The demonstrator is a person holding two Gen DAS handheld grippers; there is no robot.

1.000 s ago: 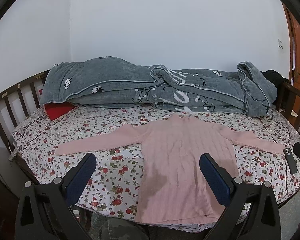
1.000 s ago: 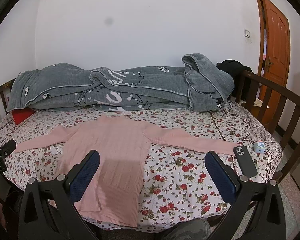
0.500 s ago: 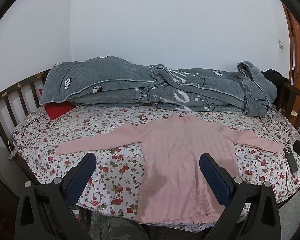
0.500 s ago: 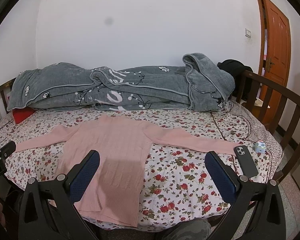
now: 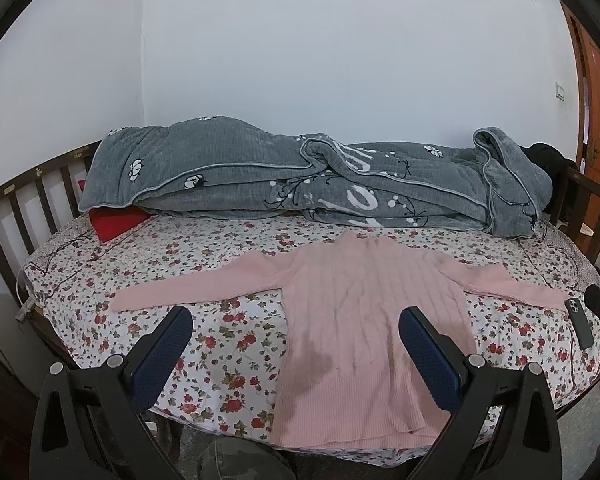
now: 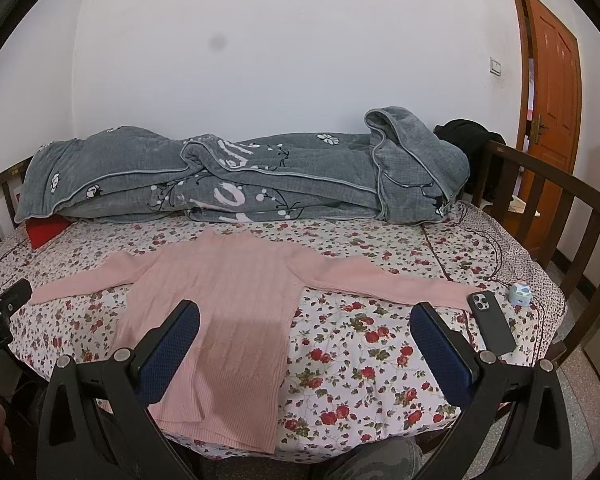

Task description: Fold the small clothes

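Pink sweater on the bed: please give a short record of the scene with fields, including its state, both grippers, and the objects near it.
garment: pink sweater, ribbed knit
state: lying flat, both sleeves spread out, not yet folded
surface: floral bed sheet
left gripper: open, above the bed's near edge, holding nothing
right gripper: open, holding nothing
near right sleeve cuff: black phone, face down
behind sweater: grey quilt bunched along the wall
under quilt's left end: red item
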